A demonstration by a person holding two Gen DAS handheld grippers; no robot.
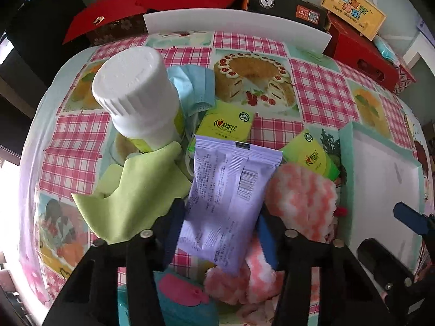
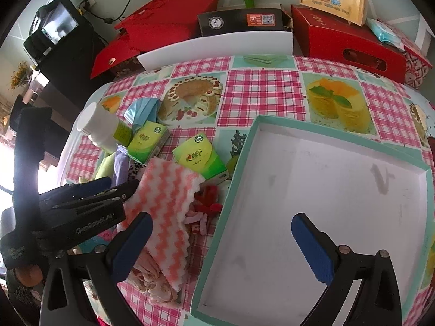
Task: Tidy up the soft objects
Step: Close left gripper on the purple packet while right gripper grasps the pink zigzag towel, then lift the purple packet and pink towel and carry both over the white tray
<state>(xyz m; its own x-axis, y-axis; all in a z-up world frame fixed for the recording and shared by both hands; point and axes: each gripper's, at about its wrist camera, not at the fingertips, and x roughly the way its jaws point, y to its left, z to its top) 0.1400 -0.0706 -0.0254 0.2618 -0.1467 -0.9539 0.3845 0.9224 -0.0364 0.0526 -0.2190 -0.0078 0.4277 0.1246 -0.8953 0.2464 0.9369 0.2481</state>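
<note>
A purple wipes packet [image 1: 225, 179] lies tilted on the pile of soft things, and my left gripper [image 1: 220, 217] is shut on its lower half, one pad on each long side. Around it lie a light green cloth [image 1: 136, 187], a pink-and-white wavy cloth [image 1: 301, 198], two green tissue packs [image 1: 225, 125] [image 1: 312, 154] and a blue face mask [image 1: 195, 87]. My right gripper [image 2: 220, 222] stands open with nothing in it. Its left finger is over the wavy cloth [image 2: 163, 198], its right finger over the white tray with a teal rim [image 2: 326, 190].
A white bottle [image 1: 133, 92] with a green label stands at the left of the pile. A teal pouch with a pink tab [image 1: 176, 298] lies under my left gripper. At the table's back stand a white board [image 1: 233, 27], red boxes [image 2: 342, 40] and a black box [image 2: 242, 21].
</note>
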